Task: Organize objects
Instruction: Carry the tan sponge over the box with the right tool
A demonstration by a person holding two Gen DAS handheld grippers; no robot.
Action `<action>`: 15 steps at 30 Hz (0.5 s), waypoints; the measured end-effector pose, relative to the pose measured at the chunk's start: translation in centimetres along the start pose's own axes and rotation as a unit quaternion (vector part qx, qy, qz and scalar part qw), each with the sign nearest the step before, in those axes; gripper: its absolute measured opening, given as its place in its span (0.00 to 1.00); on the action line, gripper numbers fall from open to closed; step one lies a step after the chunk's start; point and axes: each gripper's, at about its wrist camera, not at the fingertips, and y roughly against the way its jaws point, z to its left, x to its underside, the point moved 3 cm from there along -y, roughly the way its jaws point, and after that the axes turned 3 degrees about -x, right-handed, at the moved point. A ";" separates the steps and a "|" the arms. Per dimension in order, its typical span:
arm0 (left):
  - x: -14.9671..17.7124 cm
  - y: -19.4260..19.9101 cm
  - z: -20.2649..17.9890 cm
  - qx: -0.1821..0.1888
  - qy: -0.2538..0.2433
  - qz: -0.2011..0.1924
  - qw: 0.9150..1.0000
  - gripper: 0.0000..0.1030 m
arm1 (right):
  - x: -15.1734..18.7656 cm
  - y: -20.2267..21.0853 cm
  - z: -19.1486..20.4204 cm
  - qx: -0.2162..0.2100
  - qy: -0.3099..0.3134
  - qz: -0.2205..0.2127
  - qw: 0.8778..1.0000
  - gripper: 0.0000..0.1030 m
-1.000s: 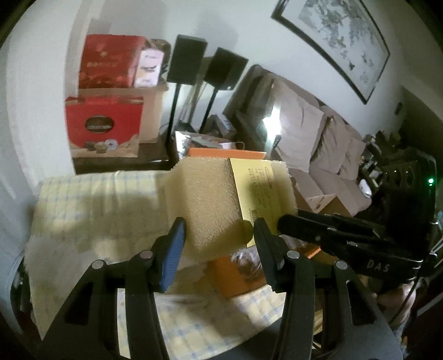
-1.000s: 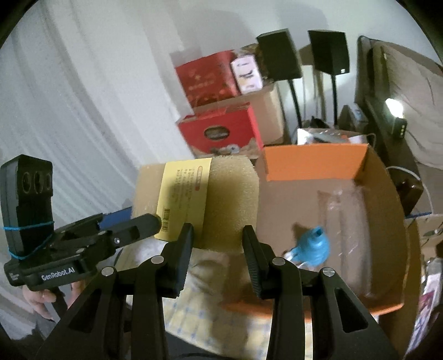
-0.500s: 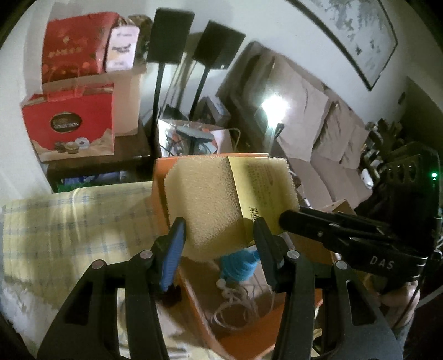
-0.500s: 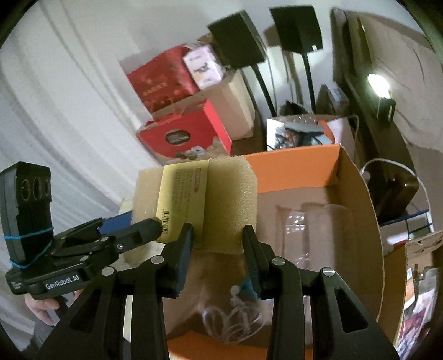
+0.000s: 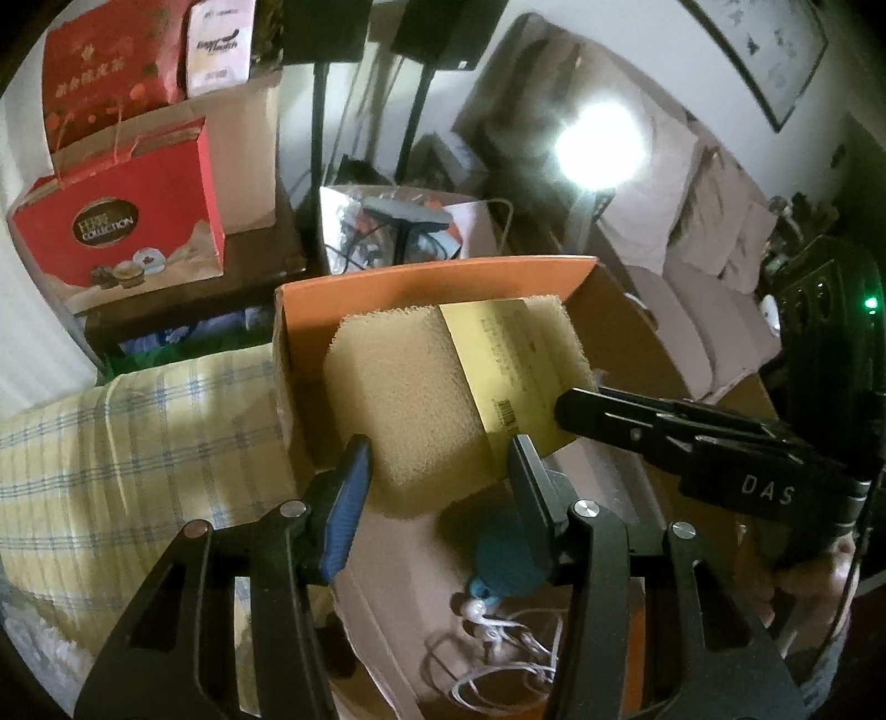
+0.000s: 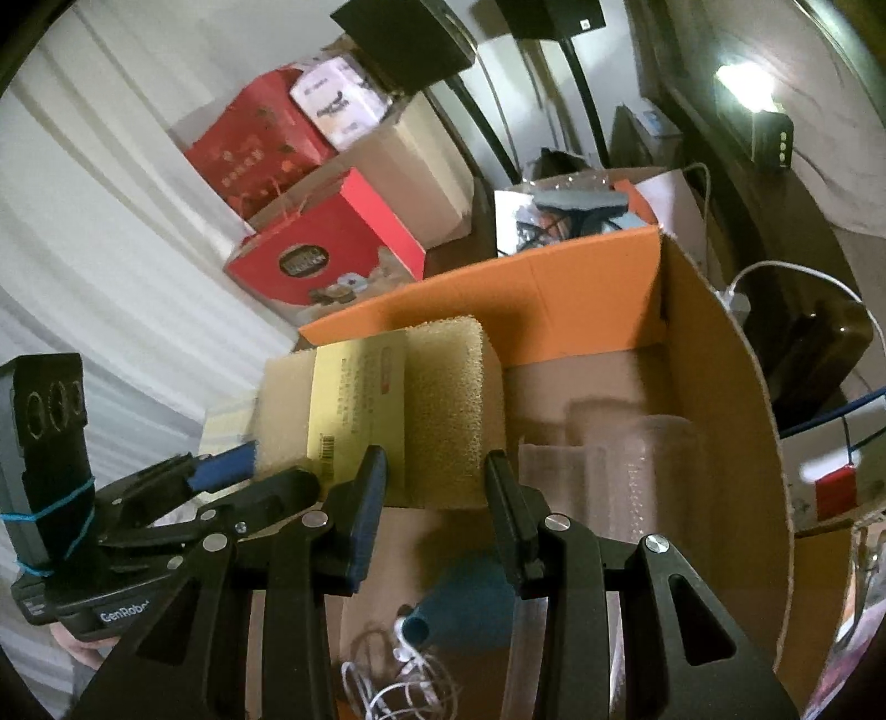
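1. Box (image 5: 432, 279): an open cardboard carton, orange on its far flap and left wall, brown inside. It holds a teal object (image 5: 506, 562) and a tangle of white cable (image 5: 498, 648) near its front; in the right wrist view, clear plastic packaging (image 6: 637, 459) lies against its right side.
2. Sponge (image 5: 421, 404): a tan foam block with a yellow printed label (image 5: 509, 371) wrapped round it, held in the air above the box interior, not touching the floor of the box.
3. Left claw (image 5: 437, 471): partly closed on the near end of the sponge, the blue-padded finger on the bare foam, the other at the label's edge.
4. Right claw (image 6: 434, 482): partly closed on the same sponge from the other side, one finger at the label, the other on bare foam. In the left wrist view it (image 5: 565, 407) reaches in from the right and meets the label.
5. Edges and room: the sponge sits just inside the left wall and below the far flap; the right half of the box is open.
6. Surface: a yellow checked cloth (image 5: 138, 443) lies left of the box, touching its wall.
7. Room: red gift boxes (image 5: 116, 221), two dark speakers on stands (image 6: 410, 50), a sofa (image 5: 720, 232) with cushions, a bright lamp (image 5: 601, 147), white curtain (image 6: 111, 221).
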 end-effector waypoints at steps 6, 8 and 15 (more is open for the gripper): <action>-0.1 -1.5 0.6 -0.008 0.010 0.018 1.000 0.49 | 0.0 -1.4 -0.1 0.024 0.009 0.009 1.000 0.37; -0.1 -1.6 0.5 -0.007 0.007 0.019 1.000 0.52 | -0.1 -1.5 -0.1 0.032 0.012 0.010 0.999 0.38; -0.2 0.9 0.1 -0.004 0.009 -0.018 1.000 0.85 | 0.5 0.1 0.6 0.042 0.023 -0.007 0.999 0.54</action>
